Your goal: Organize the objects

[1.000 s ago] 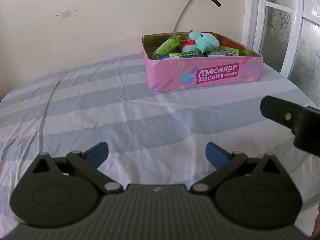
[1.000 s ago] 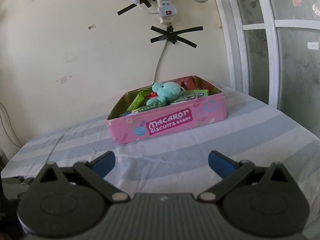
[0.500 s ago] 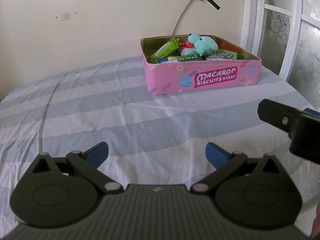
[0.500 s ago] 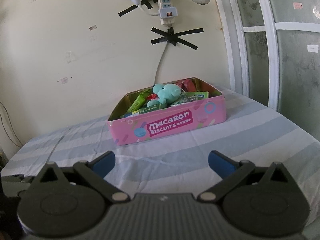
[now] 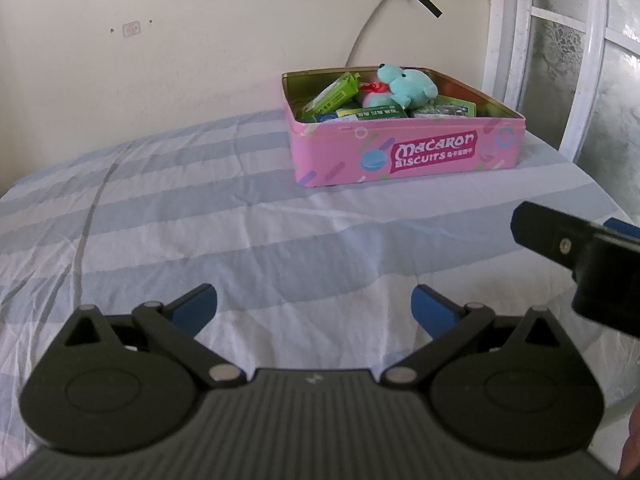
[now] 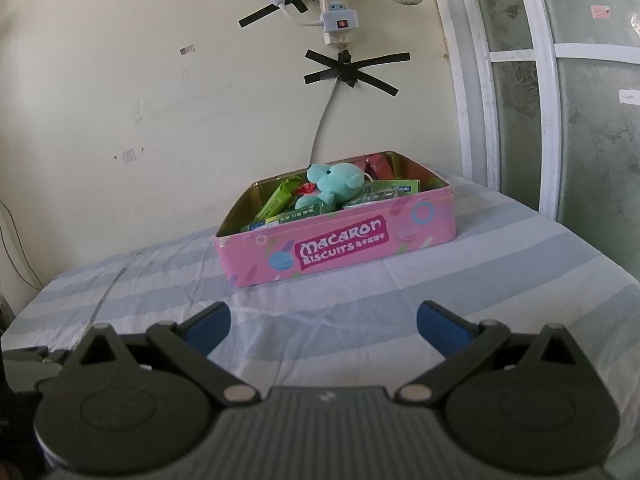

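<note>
A pink "Macaron Biscuits" tin (image 5: 408, 156) (image 6: 340, 248) stands open on the striped sheet near the wall. Inside lie a teal plush toy (image 5: 408, 86) (image 6: 334, 182), a green packet (image 5: 332, 94) (image 6: 276, 200) and several green and white boxes. My left gripper (image 5: 314, 308) is open and holds nothing, well short of the tin. My right gripper (image 6: 323, 326) is also open with nothing between its blue pads. In the left wrist view the right gripper's black finger (image 5: 560, 236) shows at the right edge.
A blue and white striped sheet (image 5: 200, 208) (image 6: 500, 264) covers the surface. A cream wall stands behind, with a cable (image 6: 322, 128) taped to it and a power strip (image 6: 336, 12) above. A white window frame (image 6: 548, 120) runs along the right.
Both grippers have drawn back and risen slightly, so the tin sits a little farther off in both views. Both stay open.
</note>
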Action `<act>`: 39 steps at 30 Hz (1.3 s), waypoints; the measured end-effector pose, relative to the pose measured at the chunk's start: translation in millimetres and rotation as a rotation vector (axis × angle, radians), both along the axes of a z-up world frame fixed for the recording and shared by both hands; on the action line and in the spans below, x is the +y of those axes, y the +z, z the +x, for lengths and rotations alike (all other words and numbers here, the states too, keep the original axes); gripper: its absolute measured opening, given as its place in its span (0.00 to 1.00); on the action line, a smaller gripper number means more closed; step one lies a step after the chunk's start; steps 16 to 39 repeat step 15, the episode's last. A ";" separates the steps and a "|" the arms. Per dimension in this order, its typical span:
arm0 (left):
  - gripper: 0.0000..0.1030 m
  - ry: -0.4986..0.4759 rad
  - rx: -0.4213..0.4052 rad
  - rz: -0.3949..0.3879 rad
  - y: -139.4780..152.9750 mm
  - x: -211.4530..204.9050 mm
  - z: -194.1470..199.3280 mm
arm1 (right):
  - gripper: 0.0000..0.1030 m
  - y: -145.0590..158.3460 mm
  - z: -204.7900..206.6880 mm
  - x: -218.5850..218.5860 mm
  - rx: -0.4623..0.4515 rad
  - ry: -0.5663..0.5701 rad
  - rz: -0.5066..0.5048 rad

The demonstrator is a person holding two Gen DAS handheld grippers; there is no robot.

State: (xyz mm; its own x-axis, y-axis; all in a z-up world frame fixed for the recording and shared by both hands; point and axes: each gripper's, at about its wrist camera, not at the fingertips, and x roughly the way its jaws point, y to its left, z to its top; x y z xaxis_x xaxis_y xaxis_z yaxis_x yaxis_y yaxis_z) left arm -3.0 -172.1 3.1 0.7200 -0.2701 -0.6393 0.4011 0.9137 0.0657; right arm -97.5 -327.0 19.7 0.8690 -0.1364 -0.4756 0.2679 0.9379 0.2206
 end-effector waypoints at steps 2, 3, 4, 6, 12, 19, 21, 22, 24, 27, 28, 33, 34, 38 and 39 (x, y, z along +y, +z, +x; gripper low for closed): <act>1.00 -0.001 -0.002 -0.001 0.1 0.2 0.2 | 1.00 0.2 -0.3 0.7 -0.001 -0.001 -0.001; 1.00 -0.001 -0.003 -0.002 0.3 0.4 0.0 | 1.00 0.5 -0.7 1.1 -0.003 -0.002 -0.004; 1.00 -0.001 -0.004 -0.003 0.2 0.5 -0.3 | 1.00 0.7 -1.0 1.5 -0.004 -0.003 -0.005; 1.00 -0.002 -0.004 -0.003 0.1 0.3 -0.7 | 1.00 1.0 -1.5 1.9 -0.009 -0.003 -0.008; 1.00 -0.033 -0.036 -0.027 4.7 1.6 -9.0 | 1.00 2.0 -2.8 3.8 -0.014 -0.006 -0.015; 1.00 -0.030 -0.065 -0.021 7.3 0.5 -12.2 | 1.00 3.1 -4.1 4.1 -0.020 -0.008 -0.019; 1.00 -0.030 -0.065 -0.021 7.3 0.5 -12.2 | 1.00 3.1 -4.1 4.1 -0.020 -0.008 -0.019; 1.00 -0.030 -0.065 -0.021 7.3 0.5 -12.2 | 1.00 3.1 -4.1 4.1 -0.020 -0.008 -0.019; 1.00 -0.030 -0.065 -0.021 7.3 0.5 -12.2 | 1.00 3.1 -4.1 4.1 -0.020 -0.008 -0.019; 1.00 -0.030 -0.065 -0.021 7.3 0.5 -12.2 | 1.00 3.1 -4.1 4.1 -0.020 -0.008 -0.019; 1.00 -0.030 -0.065 -0.021 7.3 0.5 -12.2 | 1.00 3.1 -4.1 4.1 -0.020 -0.008 -0.019; 1.00 -0.030 -0.065 -0.021 7.3 0.5 -12.2 | 1.00 3.1 -4.1 4.1 -0.020 -0.008 -0.019; 1.00 -0.030 -0.065 -0.021 7.3 0.5 -12.2 | 1.00 3.1 -4.1 4.1 -0.020 -0.008 -0.019; 1.00 -0.030 -0.065 -0.021 7.3 0.5 -12.2 | 1.00 3.1 -4.1 4.1 -0.020 -0.008 -0.019; 1.00 -0.030 -0.065 -0.021 7.3 0.5 -12.2 | 1.00 3.1 -4.1 4.1 -0.020 -0.008 -0.019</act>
